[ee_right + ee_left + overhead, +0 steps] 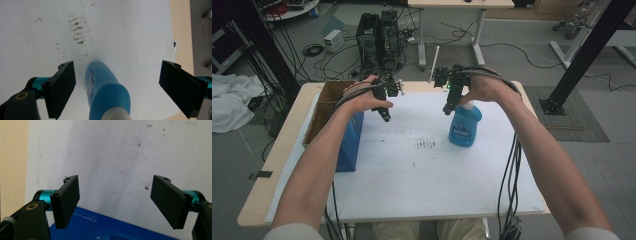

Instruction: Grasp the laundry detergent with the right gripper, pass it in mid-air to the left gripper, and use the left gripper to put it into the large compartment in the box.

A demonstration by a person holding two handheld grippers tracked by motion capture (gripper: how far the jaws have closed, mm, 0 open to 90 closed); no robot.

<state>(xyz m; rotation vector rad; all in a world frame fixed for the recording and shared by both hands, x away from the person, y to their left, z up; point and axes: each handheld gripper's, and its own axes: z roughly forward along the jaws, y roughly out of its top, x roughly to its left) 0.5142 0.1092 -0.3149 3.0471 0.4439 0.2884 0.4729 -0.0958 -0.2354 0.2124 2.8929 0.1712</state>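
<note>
The blue bottle (465, 126) is standing upright right of centre in the high view, on the white sheet (422, 175) covering the worktop (287, 150). The right gripper (451, 104) is being held directly above it with both jaws spread wide and nothing gripped. In the right gripper view the blue bottle (106, 90) is sitting low in the frame between the jaws, much closer to the left one.

That off-centre placement is probably where trouble is waiting. If the jaws are being closed from here, the near jaw is likely being pushed into the bottle first, so the bottle could be nudged sideways or tipped before the far jaw arrives. The shoulder looks rounded and slick, so a high pinch near the white cap (468, 105) risks it being squeezed out downward. The smudged marks (427, 145) at mid-frame are just beside the bottle, so a topple could be landing there.

The left gripper (384, 111) is being held open and empty at upper left of the high view, over the edge of the cardboard box (329, 100), with a blue box (349, 145) just below it. If the bottle is being carried that way, the two grippers are near enough for cables or jaws to be clipped.
</note>
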